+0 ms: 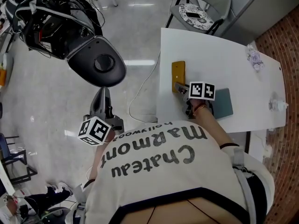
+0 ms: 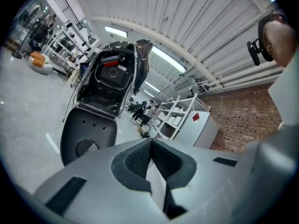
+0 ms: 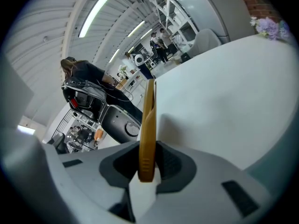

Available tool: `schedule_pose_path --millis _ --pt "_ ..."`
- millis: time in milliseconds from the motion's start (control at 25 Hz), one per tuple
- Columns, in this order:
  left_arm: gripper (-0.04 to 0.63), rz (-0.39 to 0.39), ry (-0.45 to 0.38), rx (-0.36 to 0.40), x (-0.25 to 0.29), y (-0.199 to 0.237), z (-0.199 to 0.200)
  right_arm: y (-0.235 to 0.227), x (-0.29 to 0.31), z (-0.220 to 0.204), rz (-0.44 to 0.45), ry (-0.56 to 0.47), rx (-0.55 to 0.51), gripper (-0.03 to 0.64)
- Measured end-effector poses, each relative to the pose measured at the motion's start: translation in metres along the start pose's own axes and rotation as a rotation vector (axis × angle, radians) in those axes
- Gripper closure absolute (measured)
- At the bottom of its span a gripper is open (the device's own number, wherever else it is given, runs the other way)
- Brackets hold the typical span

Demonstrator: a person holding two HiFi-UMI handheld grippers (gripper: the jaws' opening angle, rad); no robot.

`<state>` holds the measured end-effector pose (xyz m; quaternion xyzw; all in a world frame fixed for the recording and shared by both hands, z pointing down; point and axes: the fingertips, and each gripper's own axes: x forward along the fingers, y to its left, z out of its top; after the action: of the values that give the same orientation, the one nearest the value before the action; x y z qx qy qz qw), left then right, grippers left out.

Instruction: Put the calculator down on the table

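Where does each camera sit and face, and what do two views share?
Head view: on the head, steeply down; shirt, left gripper, right gripper, table.
Left gripper view: rides left gripper, faces room; jaws shut, empty.
Right gripper view: rides right gripper, faces table; jaws grip calculator.
Shared: calculator, head and right views.

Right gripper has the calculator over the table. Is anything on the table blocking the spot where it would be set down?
Nothing visible does. The calculator, clamped edge-on in the right gripper, has only bare white table under and ahead of it. The teal flat item lies off to one side, and the flowers at the far corner.
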<state>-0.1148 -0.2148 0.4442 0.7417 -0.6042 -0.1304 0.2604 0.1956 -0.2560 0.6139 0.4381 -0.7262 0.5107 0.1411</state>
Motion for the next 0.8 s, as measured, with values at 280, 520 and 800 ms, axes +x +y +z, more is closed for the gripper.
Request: schedule_pose_path --millis 280,520,800 --pt "0.592 0.006 0.001 -0.008 -0.005 0.002 0.003 0.003 0.000 -0.001 0.001 0.009 0.025 0.525" --pt "0.592 0.008 -0.001 -0.012 -0.007 0.007 0.011 0.007 -0.003 0.001 -0.033 -0.001 -0.013 0.525" --pt "0.592 -0.006 0.013 -0.012 -0.009 0.005 0.016 0.010 -0.009 0.002 -0.075 -0.027 -0.019 0.523"
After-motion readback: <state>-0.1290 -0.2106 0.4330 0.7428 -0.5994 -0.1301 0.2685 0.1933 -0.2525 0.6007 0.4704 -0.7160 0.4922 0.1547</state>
